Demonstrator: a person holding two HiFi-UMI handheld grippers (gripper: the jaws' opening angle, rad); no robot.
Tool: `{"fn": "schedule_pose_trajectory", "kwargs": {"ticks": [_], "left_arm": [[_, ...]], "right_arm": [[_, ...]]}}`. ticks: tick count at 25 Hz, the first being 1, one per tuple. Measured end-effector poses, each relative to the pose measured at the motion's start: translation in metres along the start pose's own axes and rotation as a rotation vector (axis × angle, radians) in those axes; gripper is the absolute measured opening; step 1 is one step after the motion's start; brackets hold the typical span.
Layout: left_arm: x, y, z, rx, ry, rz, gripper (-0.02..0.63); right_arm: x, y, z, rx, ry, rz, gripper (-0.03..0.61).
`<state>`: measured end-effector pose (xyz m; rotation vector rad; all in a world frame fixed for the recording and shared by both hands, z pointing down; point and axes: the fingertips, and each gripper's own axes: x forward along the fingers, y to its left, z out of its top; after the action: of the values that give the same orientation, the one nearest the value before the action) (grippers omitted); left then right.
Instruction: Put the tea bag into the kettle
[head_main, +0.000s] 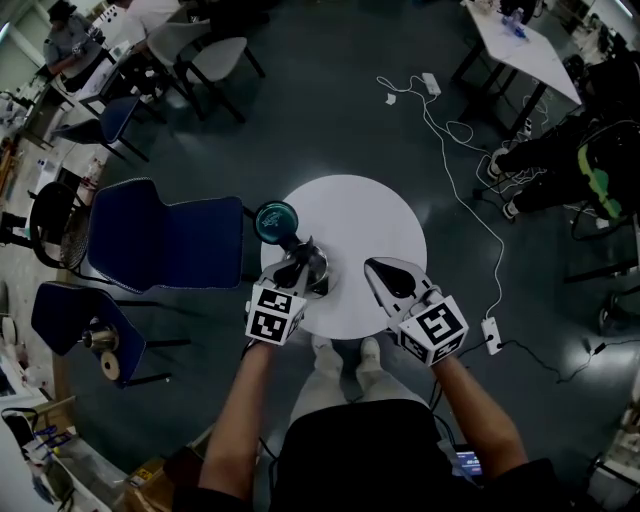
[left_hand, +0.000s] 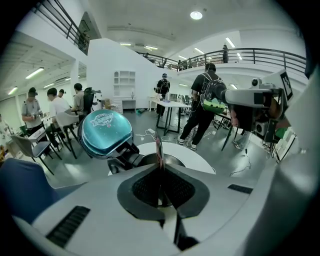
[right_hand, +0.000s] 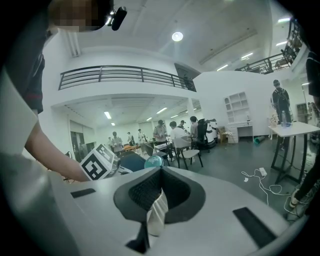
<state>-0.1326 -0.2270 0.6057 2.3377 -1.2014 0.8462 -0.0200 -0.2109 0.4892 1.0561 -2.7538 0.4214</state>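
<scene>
Closest, the left tool (left_hand: 160, 169) is pinched shut on the tea bag (left_hand: 159, 149), a thin flat piece seen edge-on. It stands upright with its long axis vertical, just above the open mouth of the kettle (left_hand: 172, 161); in the head view the tool covers it. Only the right gripper view shows the right tool (right_hand: 161, 172) clamped on a pale crinkled strip (right_hand: 158, 212). The kettle sits at the left edge of the round white table (head_main: 370, 215), its teal lid (head_main: 276, 221) tipped open. Beyond lie the dark floor (head_main: 320, 110), a blue chair (head_main: 165, 240) and a white cable (head_main: 470, 205).
</scene>
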Motion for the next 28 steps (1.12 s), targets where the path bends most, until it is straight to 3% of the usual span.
{"fn": "schedule_pose_trajectory", "kwargs": {"ticks": [5, 10, 14, 28], "left_arm": [[0.006, -0.002, 0.002, 0.011, 0.016, -0.005, 0.012], [0.011, -0.001, -0.001, 0.099, 0.055, 0.017, 0.012], [0.018, 0.002, -0.008, 0.077, 0.075, 0.028, 0.012], [0.017, 0.0, -0.011, 0.137, 0.105, 0.05, 0.014]], "right_arm": [[0.001, -0.004, 0.0, 0.006, 0.005, 0.0, 0.017], [0.001, -0.005, -0.004, 0.01, 0.012, 0.0, 0.016], [0.002, -0.011, -0.009, 0.015, 0.018, -0.001, 0.017], [0.006, -0.01, -0.012, 0.019, 0.029, 0.009, 0.017]]}}
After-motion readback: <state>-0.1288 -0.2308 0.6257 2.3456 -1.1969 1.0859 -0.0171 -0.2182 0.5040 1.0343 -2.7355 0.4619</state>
